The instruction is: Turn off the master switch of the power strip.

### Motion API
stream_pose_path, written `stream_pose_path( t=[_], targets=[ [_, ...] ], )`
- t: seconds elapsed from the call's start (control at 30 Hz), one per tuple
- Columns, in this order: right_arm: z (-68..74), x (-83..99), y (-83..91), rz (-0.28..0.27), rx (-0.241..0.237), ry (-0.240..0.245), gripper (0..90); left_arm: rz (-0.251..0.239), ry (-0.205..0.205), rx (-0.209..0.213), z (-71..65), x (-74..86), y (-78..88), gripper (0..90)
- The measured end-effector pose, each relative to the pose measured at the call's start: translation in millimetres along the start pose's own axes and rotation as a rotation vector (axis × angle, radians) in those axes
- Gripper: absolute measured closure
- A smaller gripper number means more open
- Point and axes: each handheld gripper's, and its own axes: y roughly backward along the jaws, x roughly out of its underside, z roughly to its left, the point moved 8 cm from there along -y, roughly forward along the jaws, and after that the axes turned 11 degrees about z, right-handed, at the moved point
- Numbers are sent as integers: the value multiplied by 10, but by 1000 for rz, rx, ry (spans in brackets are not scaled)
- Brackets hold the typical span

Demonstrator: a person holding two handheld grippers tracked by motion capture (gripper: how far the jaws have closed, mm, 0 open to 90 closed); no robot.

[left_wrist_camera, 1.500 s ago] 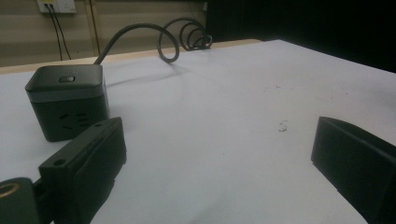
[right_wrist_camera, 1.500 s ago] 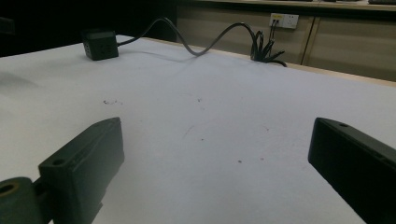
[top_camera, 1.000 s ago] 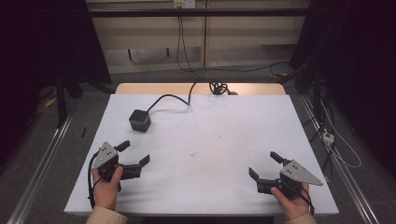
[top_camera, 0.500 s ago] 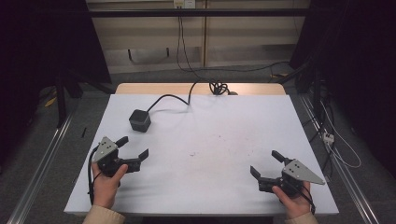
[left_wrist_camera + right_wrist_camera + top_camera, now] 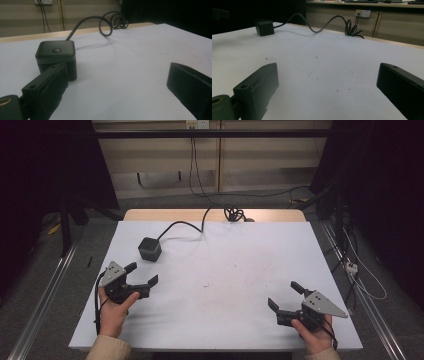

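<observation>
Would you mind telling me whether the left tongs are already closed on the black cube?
No, the left tongs stand open with bare table between them, short of the black cube.

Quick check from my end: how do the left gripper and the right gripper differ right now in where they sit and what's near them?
The black two-jaw left gripper sits on the table's left side, close to the black cube-shaped power box, though not touching it; the black two-jaw right gripper sits at the near right, far from that box. The left gripper points right and slightly away from the person; the right gripper points left and away. Both are open, empty and held over the white table.
</observation>
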Motion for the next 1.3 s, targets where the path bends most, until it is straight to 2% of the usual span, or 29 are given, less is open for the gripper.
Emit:
stream_pose_path(
  t=[0.17, 0.3, 0.6, 0.7, 0.9, 1.3],
  targets=[
    [1, 7, -3, 4, -1, -2, 35, -5, 4, -20, 65, -53, -45, 32],
    [3, 9, -4, 5, -2, -3, 36, -19, 20, -13, 88, -85, -56, 32],
    [-11, 9, -2, 2, 1, -2, 36, -14, 33, -42, 190, -125, -103, 40],
    [-10, 8, -1, 3, 1, -4, 36, -18, 41, -38, 209, -150, -118, 42],
    [-1, 6, -9, 4, -3, 1, 37, -9, 25, -36, 208, -181, -146, 43],
    [-6, 3, -5, 2, -2, 1, 37, -4, 18, -40, 207, -232, -205, 43]
  ],
)
